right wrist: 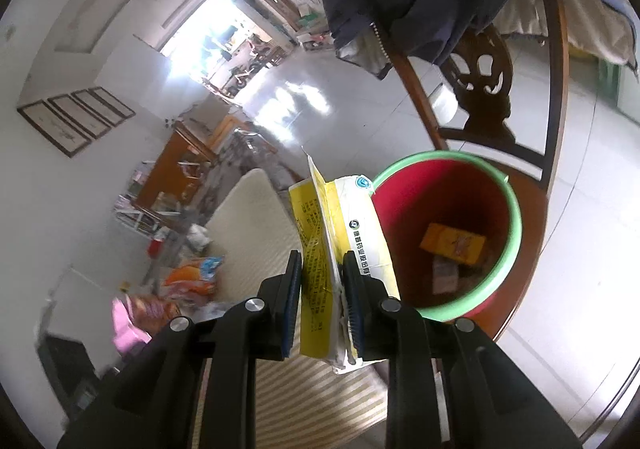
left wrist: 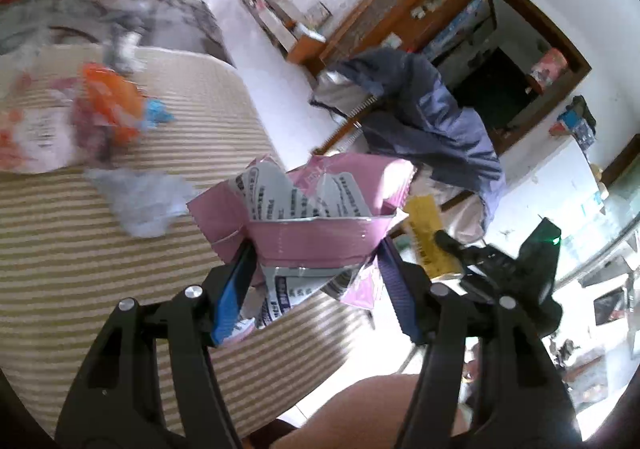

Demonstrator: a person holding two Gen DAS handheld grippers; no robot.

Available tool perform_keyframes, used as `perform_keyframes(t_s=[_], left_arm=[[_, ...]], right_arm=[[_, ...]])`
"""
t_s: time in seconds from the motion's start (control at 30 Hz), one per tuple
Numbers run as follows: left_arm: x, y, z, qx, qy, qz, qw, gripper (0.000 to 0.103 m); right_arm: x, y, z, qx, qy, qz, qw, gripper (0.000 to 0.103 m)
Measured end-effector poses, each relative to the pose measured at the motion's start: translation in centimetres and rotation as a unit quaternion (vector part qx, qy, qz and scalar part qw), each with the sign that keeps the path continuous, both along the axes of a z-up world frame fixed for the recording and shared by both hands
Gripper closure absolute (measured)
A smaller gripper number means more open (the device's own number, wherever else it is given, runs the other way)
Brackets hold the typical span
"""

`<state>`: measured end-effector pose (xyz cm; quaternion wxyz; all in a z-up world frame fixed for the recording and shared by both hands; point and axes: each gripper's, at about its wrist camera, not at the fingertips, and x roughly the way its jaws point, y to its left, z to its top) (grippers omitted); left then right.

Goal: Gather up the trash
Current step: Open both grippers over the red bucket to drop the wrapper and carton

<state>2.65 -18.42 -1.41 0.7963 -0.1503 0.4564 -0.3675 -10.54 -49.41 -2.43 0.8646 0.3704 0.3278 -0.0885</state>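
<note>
My left gripper (left wrist: pixel 316 265) is shut on a crumpled pink and grey wrapper (left wrist: pixel 312 225), held above the striped table edge. My right gripper (right wrist: pixel 322 269) is shut on a yellow and white packet (right wrist: pixel 340 249), held beside the rim of a red bucket with a green rim (right wrist: pixel 516 225). The bucket stands on a wooden chair seat and holds a yellow box (right wrist: pixel 454 243) and other scraps. The right gripper and its yellow packet (left wrist: pixel 426 233) also show in the left wrist view. On the table lie an orange wrapper (left wrist: pixel 108 105) and a pale crumpled plastic piece (left wrist: pixel 144 201).
A striped cloth covers the table (left wrist: pixel 80 289). A blue jacket (left wrist: pixel 432 121) hangs over the wooden chair back (right wrist: pixel 556 49). More orange and pink wrappers (right wrist: pixel 192 277) lie on the table in the right wrist view. White tiled floor lies beyond.
</note>
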Motion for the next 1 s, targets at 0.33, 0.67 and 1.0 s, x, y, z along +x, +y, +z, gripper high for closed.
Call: perform_keyframes(t_s=[0.33,0.67,1.0], left_arm=[[3.2,-14.1,-1.2,0.069,-0.035,-0.117,0.9901,0.043],[3.5,-16.5,-4.1,0.110,-0.040,-0.146,0.9823,0.019],[4.4,-7.9,0.6,0.098,-0.042,-0.050,0.9930,0.015]], right_arm=[[-0.1,-5.6,-3.3,0.020,0.000,-0.044,0.999,0.082],[2.2,-7.3,-5.5,0.034,-0.008,-0.041,0.999,0.058],[3.3,-1.5,-0.5,-0.045,-0.001,0.021,0.999,0.050]])
